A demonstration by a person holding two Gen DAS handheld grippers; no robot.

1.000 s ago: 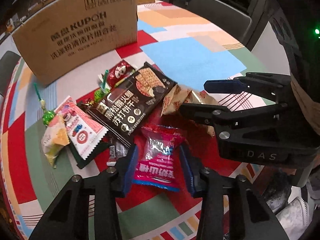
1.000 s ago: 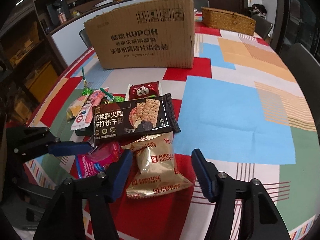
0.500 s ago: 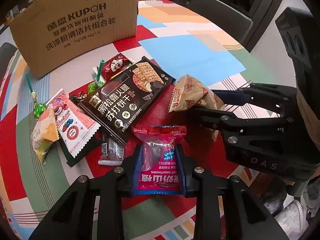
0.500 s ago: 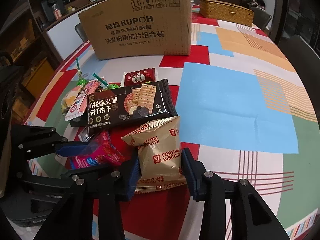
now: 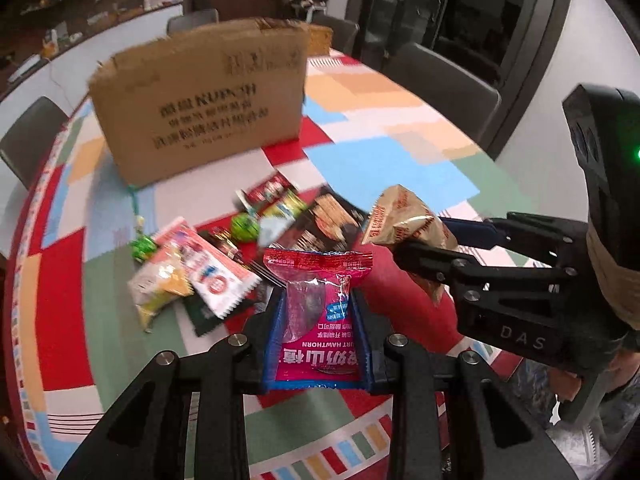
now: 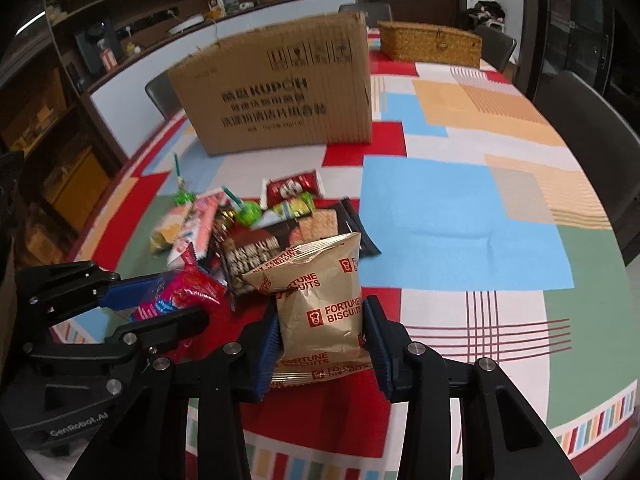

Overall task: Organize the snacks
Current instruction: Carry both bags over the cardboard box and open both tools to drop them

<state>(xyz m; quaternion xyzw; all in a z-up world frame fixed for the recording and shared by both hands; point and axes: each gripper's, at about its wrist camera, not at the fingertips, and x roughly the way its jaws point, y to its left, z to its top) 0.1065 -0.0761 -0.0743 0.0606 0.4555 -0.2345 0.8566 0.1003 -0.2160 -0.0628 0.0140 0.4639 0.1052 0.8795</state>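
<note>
My left gripper [image 5: 318, 312] is shut on a pink hawthorn snack packet [image 5: 320, 320] and holds it above the table. My right gripper [image 6: 320, 332] is shut on a gold fortune biscuits bag [image 6: 320, 300], also lifted. The gold bag shows in the left wrist view [image 5: 404, 220], and the pink packet shows in the right wrist view [image 6: 180, 292]. More snacks lie in a pile on the table: a black cracker pack [image 6: 260, 252], a red packet [image 6: 294, 186], green lollipops [image 6: 246, 212] and a white and red packet [image 5: 208, 272].
A large cardboard box [image 6: 280, 88] stands upright behind the pile. A wicker basket [image 6: 430, 42] sits at the far end of the colourful tablecloth [image 6: 460, 208]. Dark chairs [image 6: 588, 120] surround the table.
Both grippers closed on their packets and lifted them off the table. The views tilted up toward the cardboard box.
</note>
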